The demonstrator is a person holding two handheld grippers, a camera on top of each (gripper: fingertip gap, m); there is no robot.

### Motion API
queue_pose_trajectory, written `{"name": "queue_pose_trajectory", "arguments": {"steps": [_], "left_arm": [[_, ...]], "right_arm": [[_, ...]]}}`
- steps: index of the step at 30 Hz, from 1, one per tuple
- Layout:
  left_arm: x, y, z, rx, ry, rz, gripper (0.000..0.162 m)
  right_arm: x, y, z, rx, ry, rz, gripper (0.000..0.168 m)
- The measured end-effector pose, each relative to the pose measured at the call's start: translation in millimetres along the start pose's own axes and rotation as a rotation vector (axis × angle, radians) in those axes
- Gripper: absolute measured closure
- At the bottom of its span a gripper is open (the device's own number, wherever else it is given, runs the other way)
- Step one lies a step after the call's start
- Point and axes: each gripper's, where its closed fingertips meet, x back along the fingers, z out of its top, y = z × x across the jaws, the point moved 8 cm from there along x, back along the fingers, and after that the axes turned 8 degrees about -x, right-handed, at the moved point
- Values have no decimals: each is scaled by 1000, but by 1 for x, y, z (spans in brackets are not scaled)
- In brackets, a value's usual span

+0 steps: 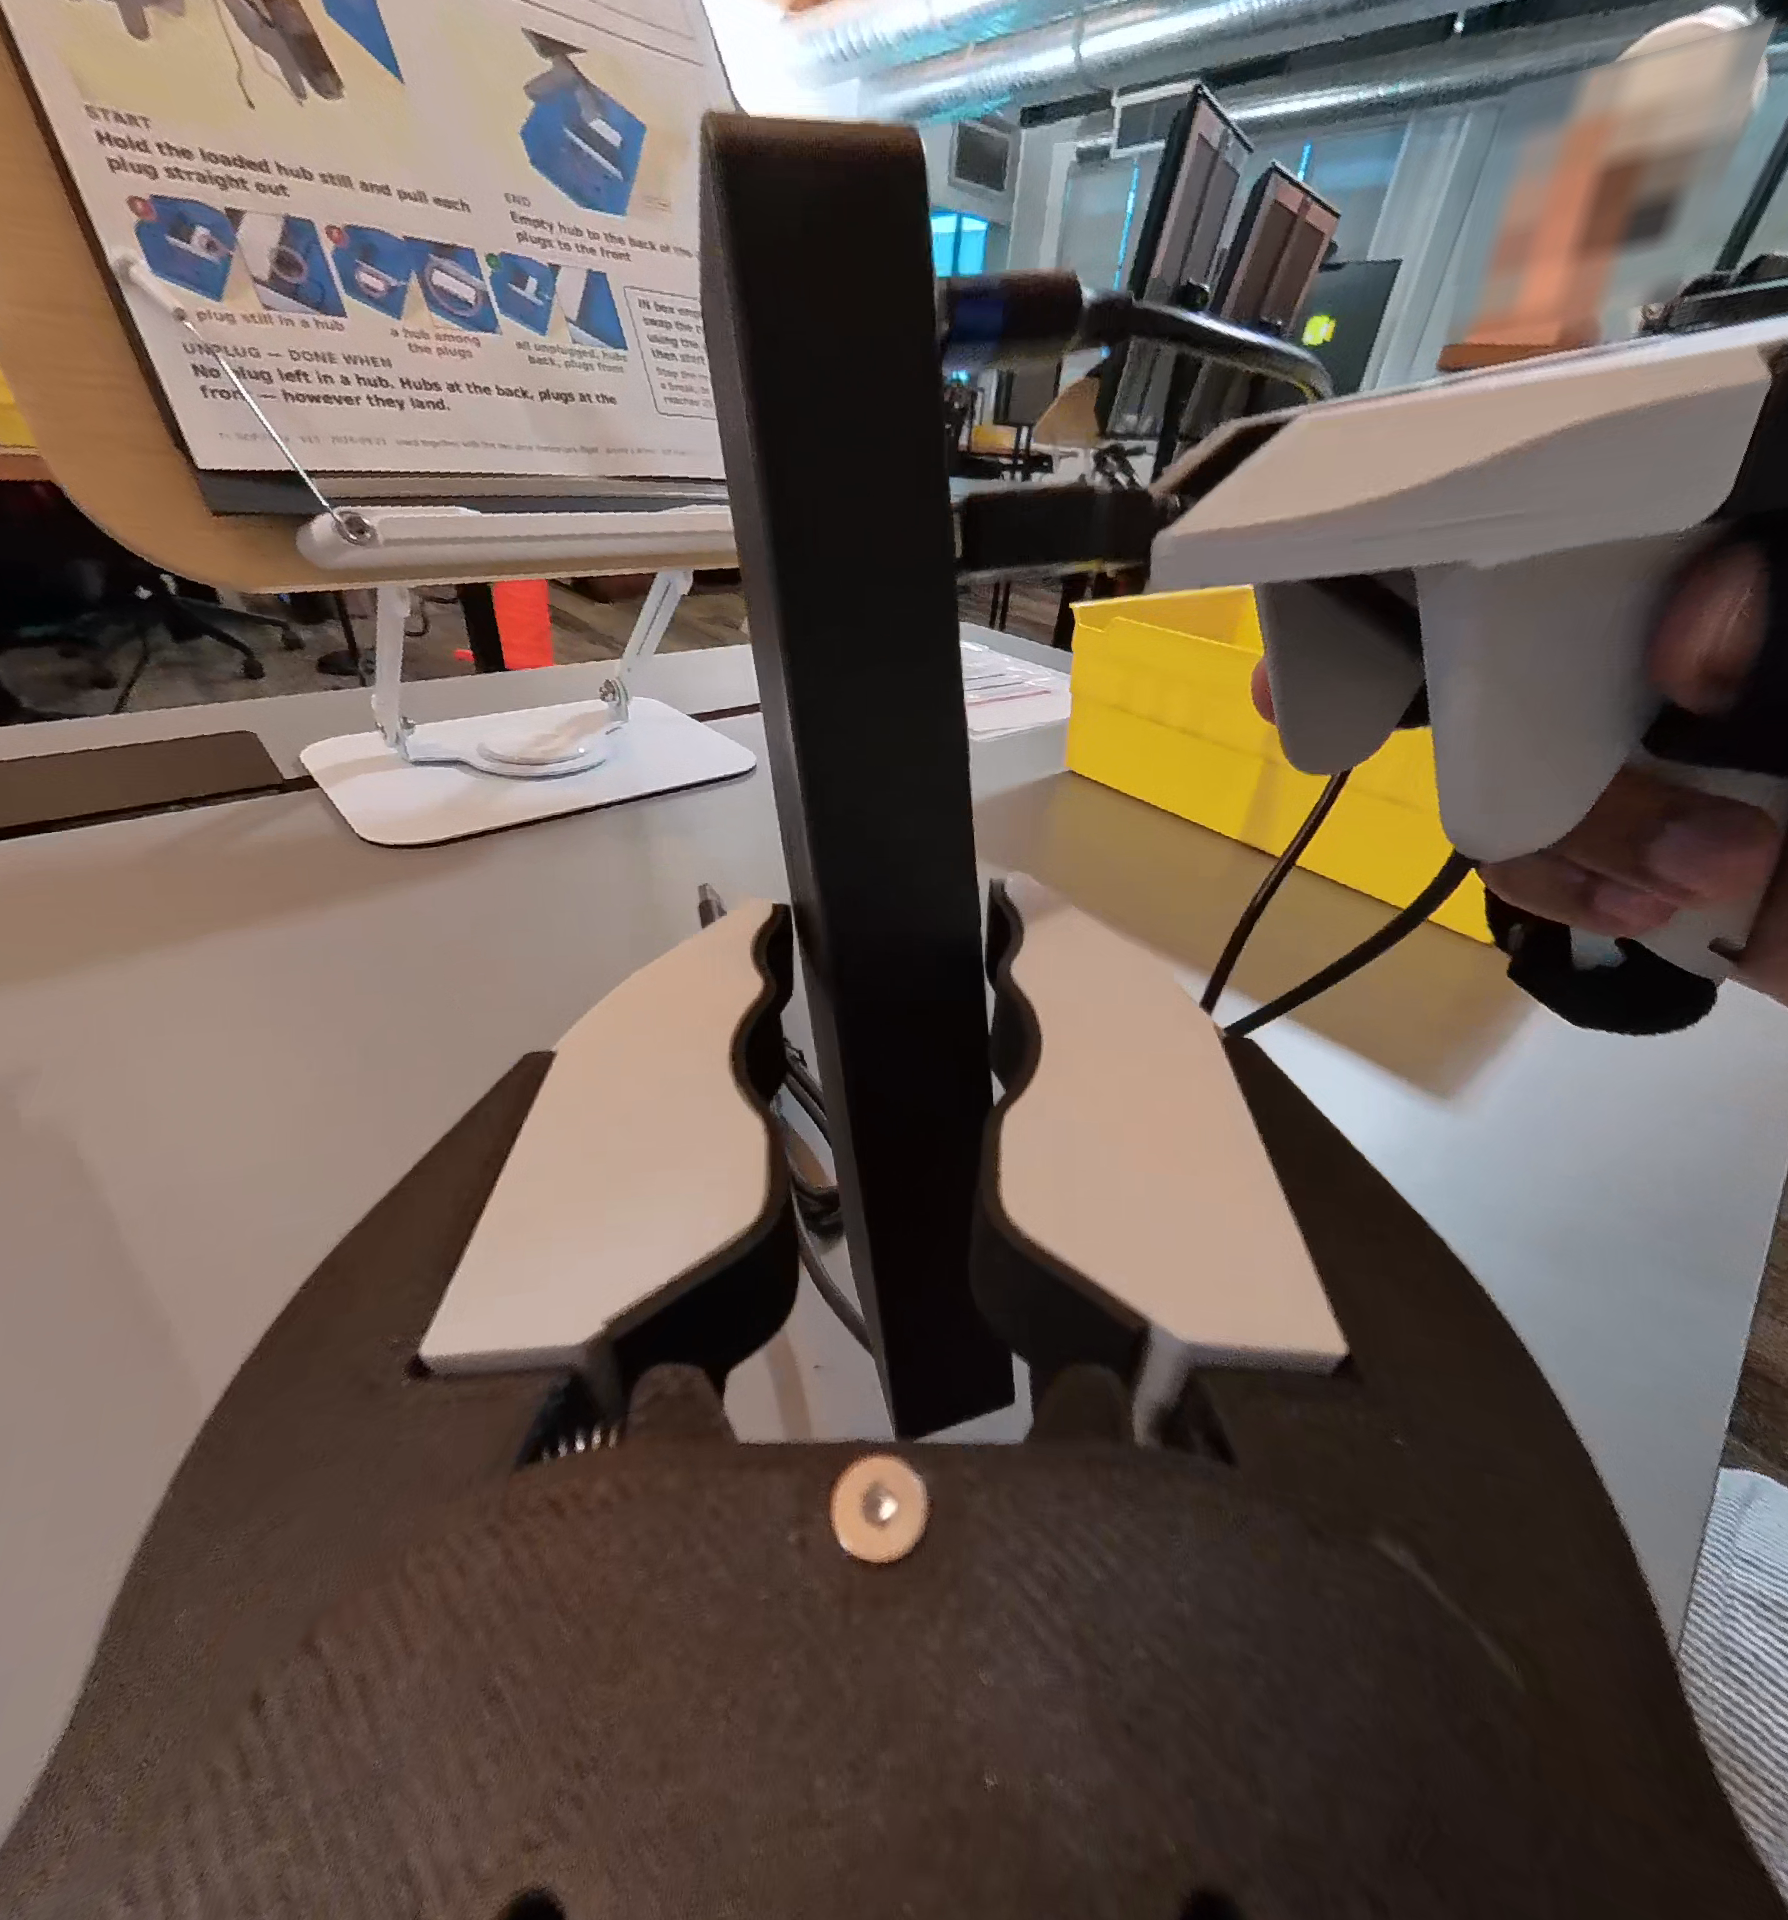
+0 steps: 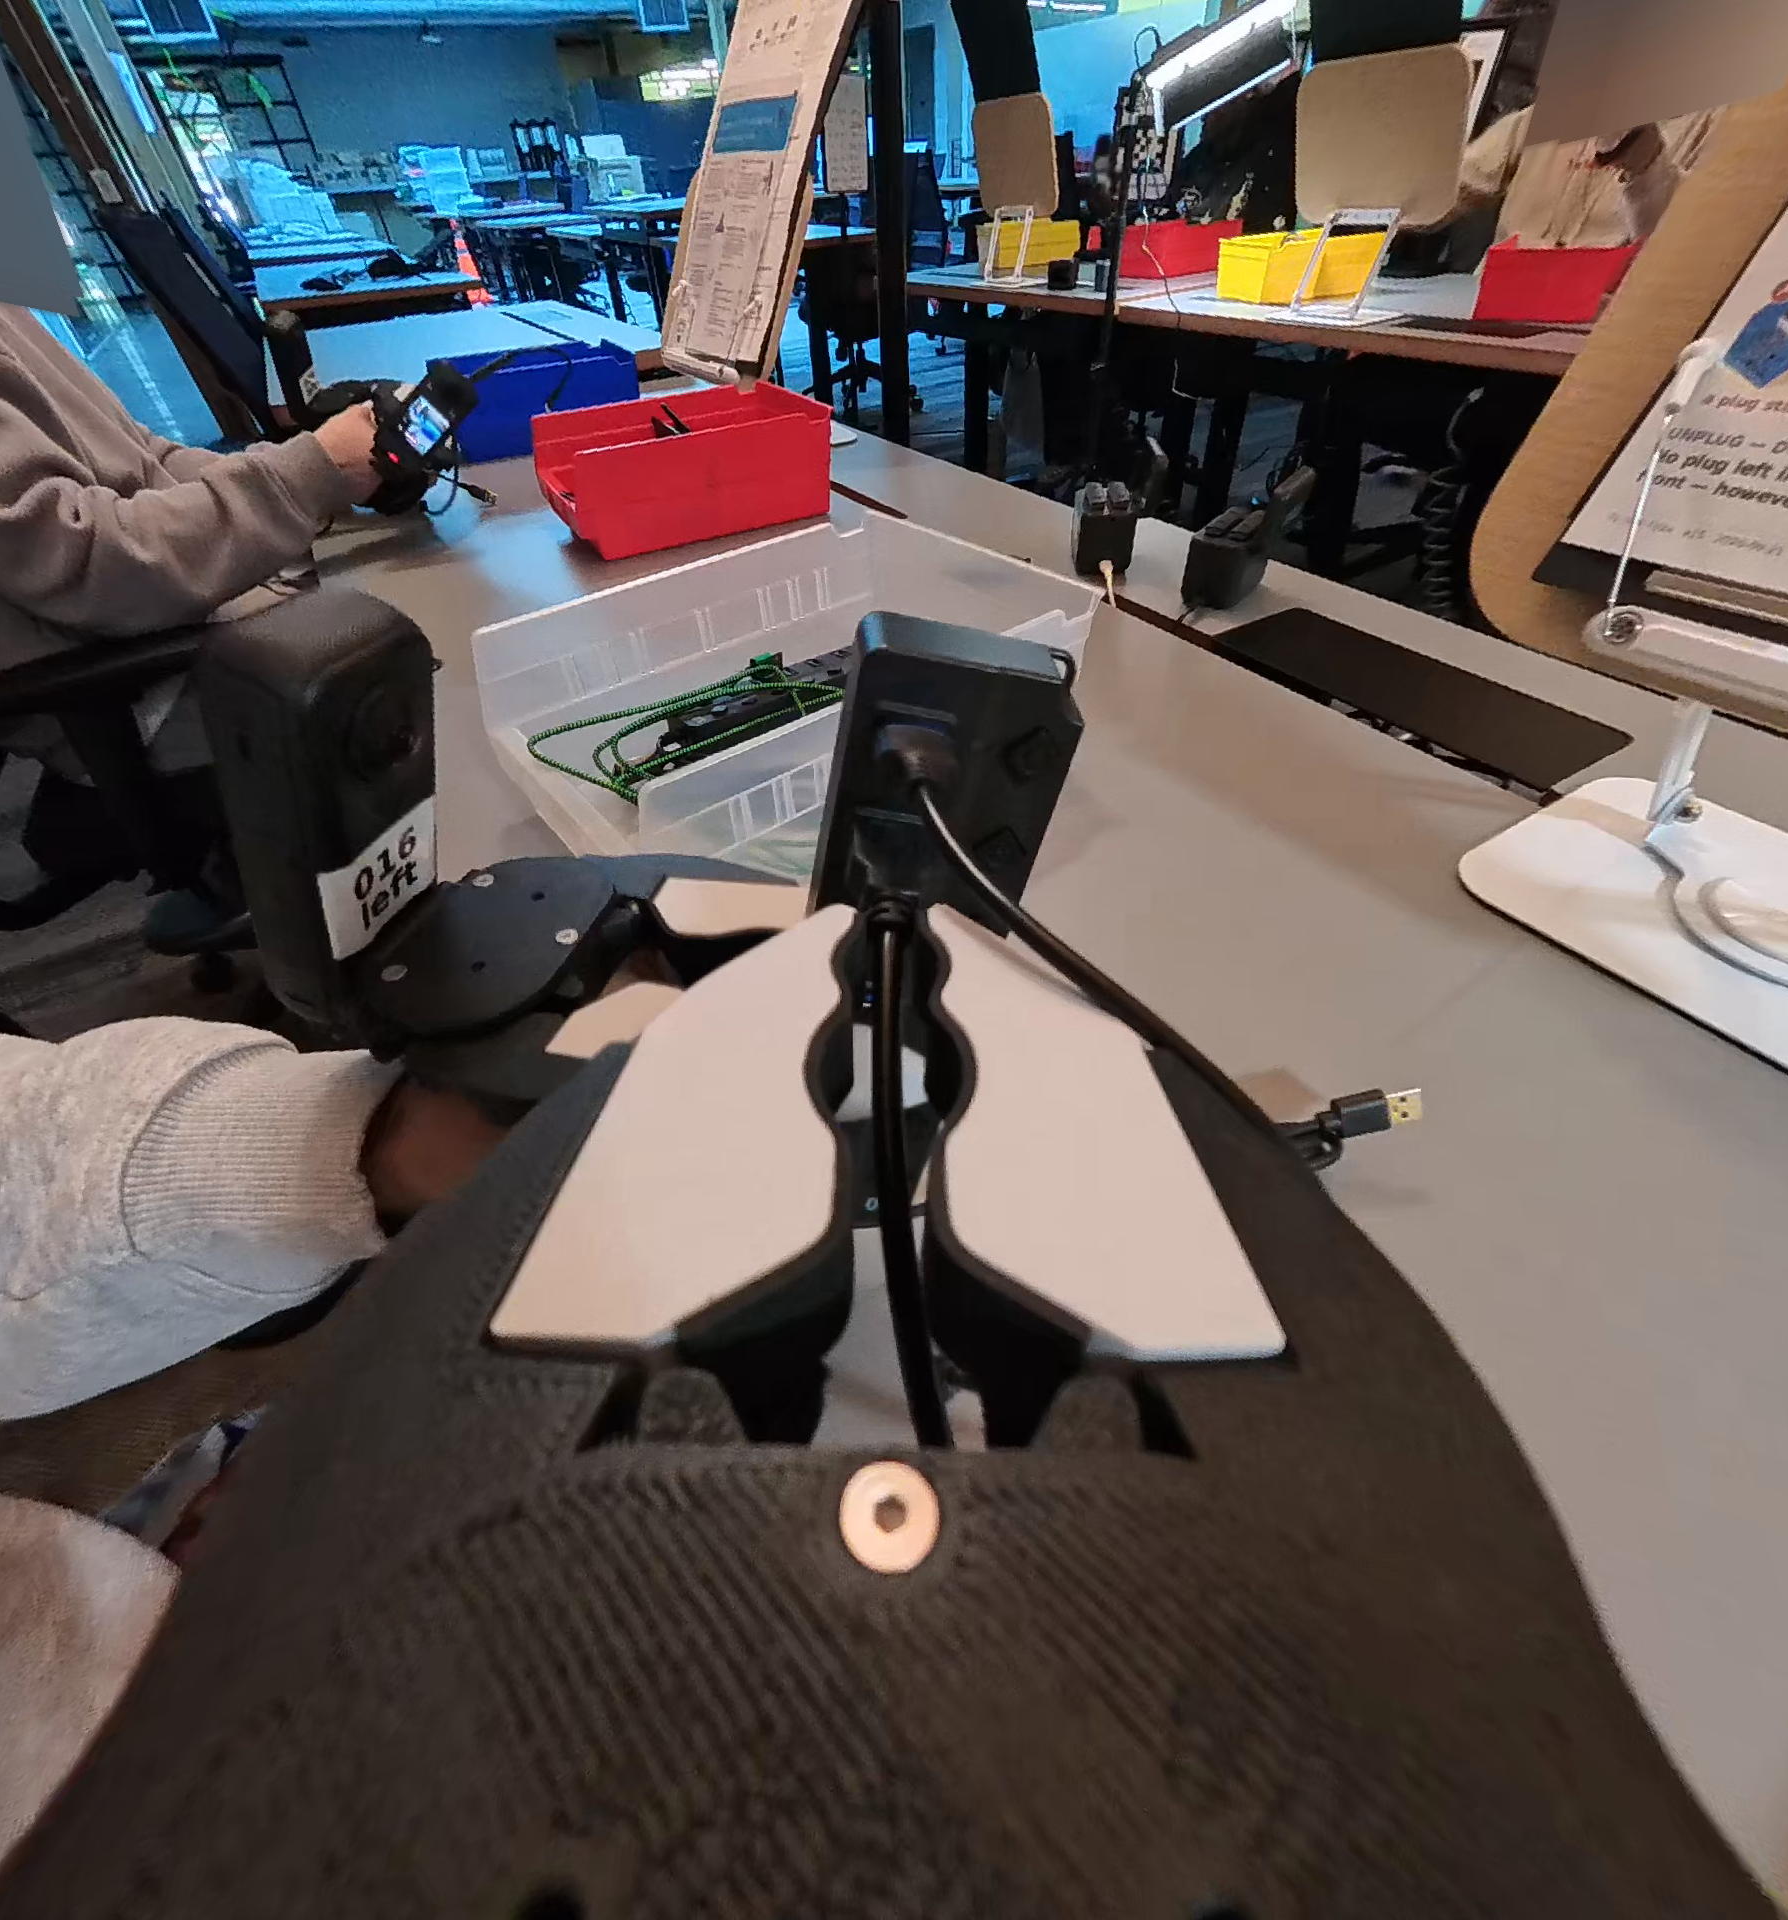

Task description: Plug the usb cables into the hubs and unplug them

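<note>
My left gripper point(image 1: 890, 914) is shut on a black USB hub point(image 1: 838, 520) and holds it upright above the grey table, edge-on to this view. In the right wrist view the hub point(image 2: 983, 727) faces me with its ports. One black plug point(image 2: 916, 753) sits in the top port, and its cable curves down to the right. My right gripper point(image 2: 892, 920) is shut on a second black USB plug at the port just below, with its cable point(image 2: 900, 1195) running back between the fingers. How deep that plug sits is hidden by the fingertips.
A loose USB plug point(image 2: 1378, 1112) lies on the table to the right. A clear bin point(image 2: 609, 655) behind the hub holds green cables and another hub. A red bin point(image 2: 692, 478), a yellow bin point(image 1: 1170, 696) and a white document stand point(image 1: 526, 758) stand farther back. A person sits at the left. The gap from one gripper's tips to the other's is roughly 7 cm.
</note>
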Motion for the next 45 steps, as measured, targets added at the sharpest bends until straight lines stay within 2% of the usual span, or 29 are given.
{"name": "queue_pose_trajectory", "arguments": {"steps": [10, 17, 20, 22, 25, 27, 30, 34, 35, 37, 39, 42, 45], "left_arm": [[-2, -8, -7, 18, -45, 44, 134], [4, -42, -22, 318, -36, 144, 134], [8, -53, -25, 376, -22, 182, 134], [9, -56, -26, 381, -19, 205, 134], [8, -56, -26, 390, -16, 210, 134], [9, -54, -26, 379, -14, 213, 134], [9, -52, -25, 358, -10, 211, 134], [8, -51, -25, 353, -10, 205, 134], [9, -52, -25, 359, -6, 205, 134], [9, -54, -26, 380, -3, 204, 134], [10, -56, -27, 408, -1, 207, 134], [10, -59, -29, 437, 5, 208, 134], [10, -61, -30, 459, -1, 210, 134]], "right_arm": [[-1, -1, 3, -9, 16, 20, 157], [9, -4, 16, 3, 80, 42, 151], [8, -5, 20, 3, 95, 59, 151], [3, -6, 36, 11, 115, 84, 151], [-11, -19, 82, 43, 220, 188, 154], [-32, -32, 111, 119, 248, 250, 158], [-84, -53, 144, 295, 210, 319, 162], [-183, -76, 162, 437, -39, 461, 155], [-206, -81, 162, 475, -81, 508, 160], [-253, -86, 154, 569, -165, 567, 165], [-300, -84, 135, 678, -330, 574, 163], [-361, -69, 92, 868, -574, 548, 160], [-405, -46, 47, 999, -820, 512, 153]]}}
